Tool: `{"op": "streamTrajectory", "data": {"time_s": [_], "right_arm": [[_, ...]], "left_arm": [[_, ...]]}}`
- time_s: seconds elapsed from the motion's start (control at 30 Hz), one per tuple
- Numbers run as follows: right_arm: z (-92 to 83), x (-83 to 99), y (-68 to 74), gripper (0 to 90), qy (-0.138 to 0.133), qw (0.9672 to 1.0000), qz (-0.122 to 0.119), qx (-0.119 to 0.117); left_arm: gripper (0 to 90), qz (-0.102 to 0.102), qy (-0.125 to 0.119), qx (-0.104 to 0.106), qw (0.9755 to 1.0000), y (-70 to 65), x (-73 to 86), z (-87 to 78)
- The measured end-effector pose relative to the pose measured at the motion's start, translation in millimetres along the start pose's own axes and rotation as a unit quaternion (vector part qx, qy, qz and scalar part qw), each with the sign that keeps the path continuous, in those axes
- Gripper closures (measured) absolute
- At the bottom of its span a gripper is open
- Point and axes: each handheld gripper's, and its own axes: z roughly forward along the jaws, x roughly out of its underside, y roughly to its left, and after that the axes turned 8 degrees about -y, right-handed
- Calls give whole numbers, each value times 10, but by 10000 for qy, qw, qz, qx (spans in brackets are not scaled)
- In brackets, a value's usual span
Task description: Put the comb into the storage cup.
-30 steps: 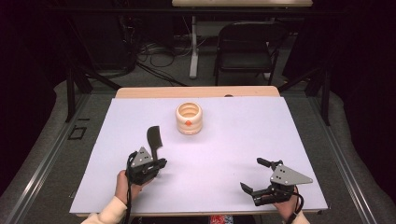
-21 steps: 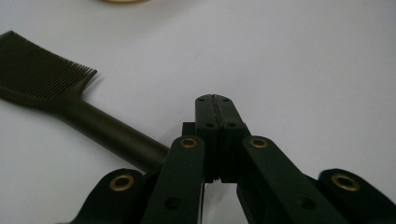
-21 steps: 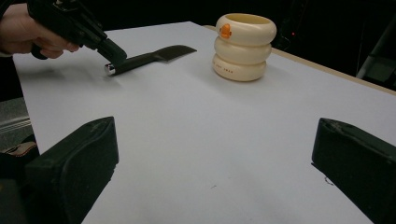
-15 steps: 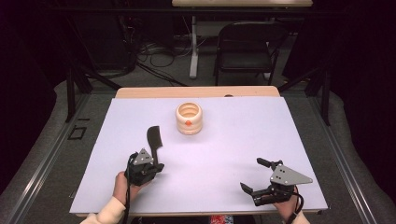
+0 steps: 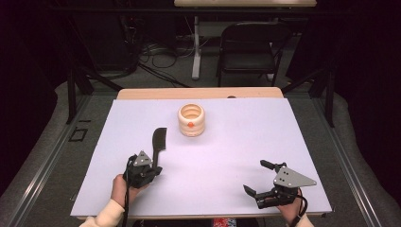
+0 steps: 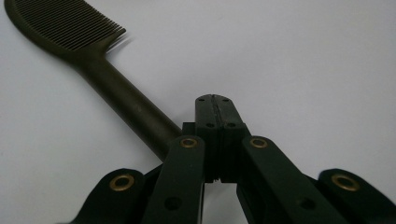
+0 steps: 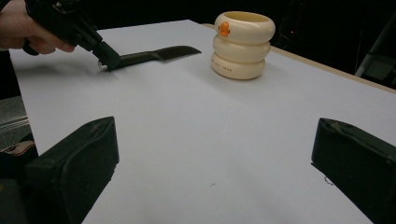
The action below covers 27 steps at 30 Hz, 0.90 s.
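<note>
Little change from a second ago: left hand-held gripper (image 5: 150, 171) nudged slightly, jaws pressed together beside comb (image 6: 84, 60) handle, not pinching it. Comb flat on desk (image 5: 236, 142), near cream ringed holder (image 5: 191, 120). Right hand-held gripper (image 5: 257, 179) spread wide, idle. Grasp likely pending.

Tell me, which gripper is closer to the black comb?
Left. The left gripper sits right at the black comb's handle end, fingers closed beside it. The right gripper is open, far across the table.
</note>
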Motion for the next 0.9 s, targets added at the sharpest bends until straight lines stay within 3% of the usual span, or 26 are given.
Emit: {"op": "streamTrajectory", "data": {"time_s": [0.9], "right_arm": [[4, 4, -3, 2, 32, 10000, 21, 2]], "left_arm": [[900, -35, 84, -279, 9996, 148, 49, -67]]}}
